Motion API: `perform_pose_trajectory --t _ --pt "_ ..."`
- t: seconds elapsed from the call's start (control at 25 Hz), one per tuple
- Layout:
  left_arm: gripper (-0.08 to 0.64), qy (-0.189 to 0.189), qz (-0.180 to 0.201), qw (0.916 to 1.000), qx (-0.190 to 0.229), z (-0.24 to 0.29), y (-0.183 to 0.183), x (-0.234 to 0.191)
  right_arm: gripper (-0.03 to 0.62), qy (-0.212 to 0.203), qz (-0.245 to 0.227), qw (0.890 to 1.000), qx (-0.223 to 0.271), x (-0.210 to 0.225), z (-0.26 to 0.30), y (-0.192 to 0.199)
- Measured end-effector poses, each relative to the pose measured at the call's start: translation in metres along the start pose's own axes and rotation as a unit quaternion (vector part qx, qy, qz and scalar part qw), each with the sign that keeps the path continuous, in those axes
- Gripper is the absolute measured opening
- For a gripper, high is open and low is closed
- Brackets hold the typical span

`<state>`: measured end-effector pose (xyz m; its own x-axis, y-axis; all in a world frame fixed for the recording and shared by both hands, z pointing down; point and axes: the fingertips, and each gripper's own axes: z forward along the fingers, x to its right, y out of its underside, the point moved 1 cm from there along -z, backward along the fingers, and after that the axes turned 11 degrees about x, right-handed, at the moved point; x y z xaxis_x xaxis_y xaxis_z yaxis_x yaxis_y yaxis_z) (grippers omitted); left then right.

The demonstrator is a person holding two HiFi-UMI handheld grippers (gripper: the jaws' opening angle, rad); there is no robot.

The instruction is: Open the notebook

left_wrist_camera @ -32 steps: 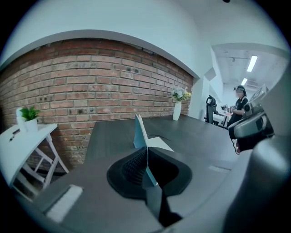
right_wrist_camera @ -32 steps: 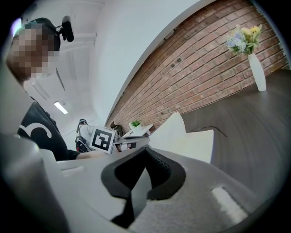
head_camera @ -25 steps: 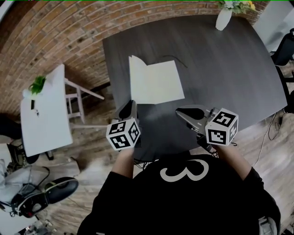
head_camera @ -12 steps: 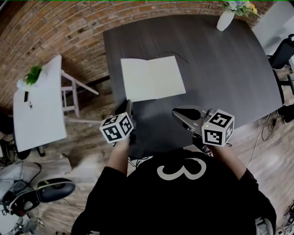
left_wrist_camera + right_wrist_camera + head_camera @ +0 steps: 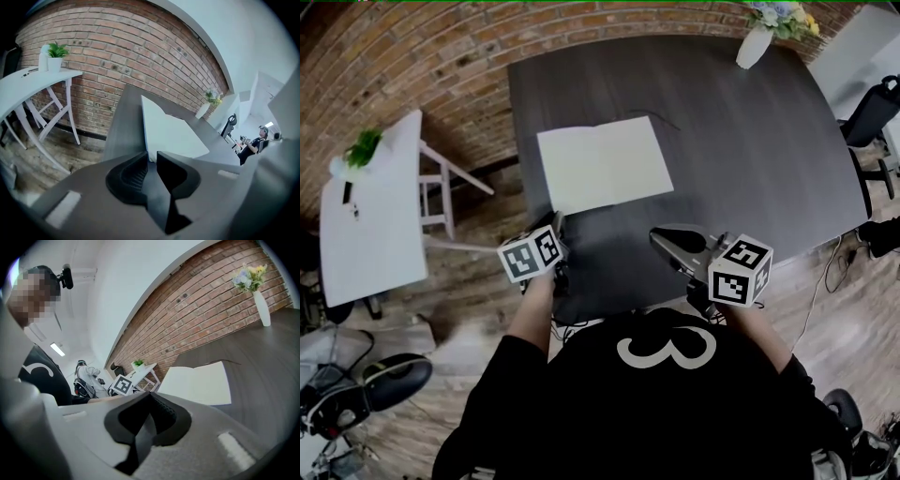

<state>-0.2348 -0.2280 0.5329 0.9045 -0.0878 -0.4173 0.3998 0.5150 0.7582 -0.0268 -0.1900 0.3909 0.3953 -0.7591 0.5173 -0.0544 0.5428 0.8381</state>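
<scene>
The notebook [image 5: 605, 164] lies flat and open on the dark table [image 5: 750, 159], showing blank pale pages; it also shows in the left gripper view as the notebook [image 5: 171, 133] and in the right gripper view as the notebook [image 5: 199, 383]. My left gripper [image 5: 556, 227] hangs at the table's near left edge, short of the notebook's near corner. Its jaws are opening with a narrow gap and nothing between them [image 5: 151, 157]. My right gripper [image 5: 657, 237] is over the near part of the table, right of the notebook, shut and empty [image 5: 149, 395].
A white vase with flowers [image 5: 757, 42] stands at the table's far right corner. A white side table [image 5: 370, 216] with a small plant stands to the left, over wooden floor. An office chair [image 5: 872, 108] is at the right. A thin cord lies behind the notebook.
The notebook's left cover, raised a second ago, now lies flat. My left gripper has drawn back and sunk toward the table's near left edge. The right gripper has barely shifted.
</scene>
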Motion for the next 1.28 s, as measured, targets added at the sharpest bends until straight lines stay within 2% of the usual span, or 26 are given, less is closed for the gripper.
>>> perform_pose_trajectory --t 0.16,0.32,0.84,1.08,1.16,1.28 --pt "0.124 -0.021 0.017 0.9996 -0.001 0.000 0.001 -0.004 0.000 0.004 0.002 1.000 0.007 0.002 -0.009 0.000" --pt "0.178 -0.026 0.018 0.9995 0.009 -0.004 -0.004 -0.006 0.000 0.010 0.006 1.000 0.013 0.004 -0.017 0.002" --pt "0.178 0.007 0.024 0.9990 0.037 -0.040 -0.016 0.029 0.002 -0.003 0.003 0.999 0.033 -0.013 -0.045 -0.006" --pt "0.154 0.059 0.042 0.9956 0.059 -0.071 -0.022 0.086 0.002 -0.016 -0.009 0.999 0.035 -0.024 -0.065 -0.011" --pt "0.132 0.092 0.048 0.9917 0.076 -0.084 -0.026 0.114 0.000 -0.020 -0.014 0.999 0.043 -0.028 -0.073 -0.013" --pt "0.086 0.155 0.054 0.9811 0.103 -0.108 -0.031 0.161 0.000 -0.029 -0.021 0.998 0.058 -0.037 -0.083 -0.022"
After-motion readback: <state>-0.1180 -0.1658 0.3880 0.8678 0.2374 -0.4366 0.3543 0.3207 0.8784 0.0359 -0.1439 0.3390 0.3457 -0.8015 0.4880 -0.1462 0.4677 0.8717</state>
